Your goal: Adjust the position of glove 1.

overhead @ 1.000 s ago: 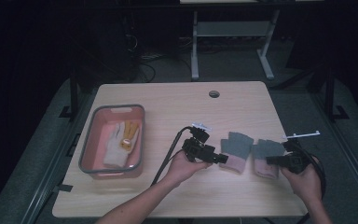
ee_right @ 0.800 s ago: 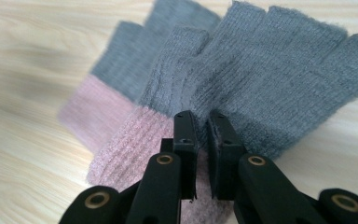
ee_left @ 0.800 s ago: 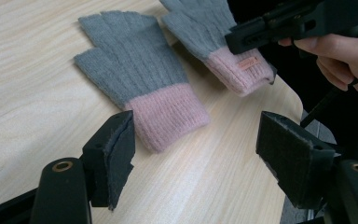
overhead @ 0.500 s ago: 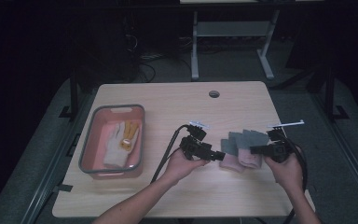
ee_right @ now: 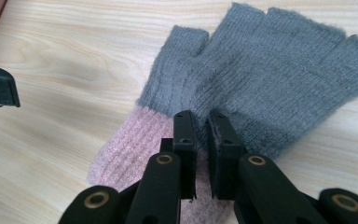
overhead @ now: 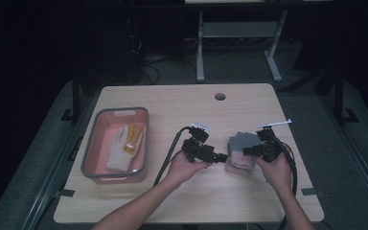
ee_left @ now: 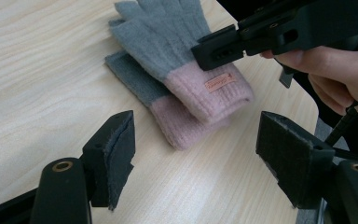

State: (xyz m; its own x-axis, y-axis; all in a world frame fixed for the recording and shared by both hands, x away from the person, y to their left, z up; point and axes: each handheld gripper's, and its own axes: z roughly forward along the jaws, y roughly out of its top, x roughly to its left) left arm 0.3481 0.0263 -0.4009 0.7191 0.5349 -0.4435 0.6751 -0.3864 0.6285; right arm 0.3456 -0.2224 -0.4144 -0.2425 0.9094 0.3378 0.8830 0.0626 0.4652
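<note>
Two grey knit gloves with pink cuffs lie stacked on the wooden table, right of its middle. The top glove [ee_left: 177, 60] [ee_right: 270, 79] [overhead: 242, 141] overlaps the lower glove [ee_left: 168, 112] at a slight offset. My right gripper [ee_right: 200, 121] [overhead: 247, 151] is shut, its tips pinching the top glove where grey meets pink. My left gripper [ee_left: 200, 149] [overhead: 223, 156] stands open just left of the gloves' cuffs, low over the table, with nothing between its pads.
A grey-rimmed pink tray [overhead: 88, 158] sits at the table's left side, holding a pale glove [overhead: 117, 151] and a yellow one [overhead: 134, 136]. A cable hole [overhead: 220, 96] marks the far edge. Cables trail from both grippers toward the near edge.
My right gripper has moved left, bringing its glove from beside the other glove to lie on top of it. The left gripper has stayed in place, open.
</note>
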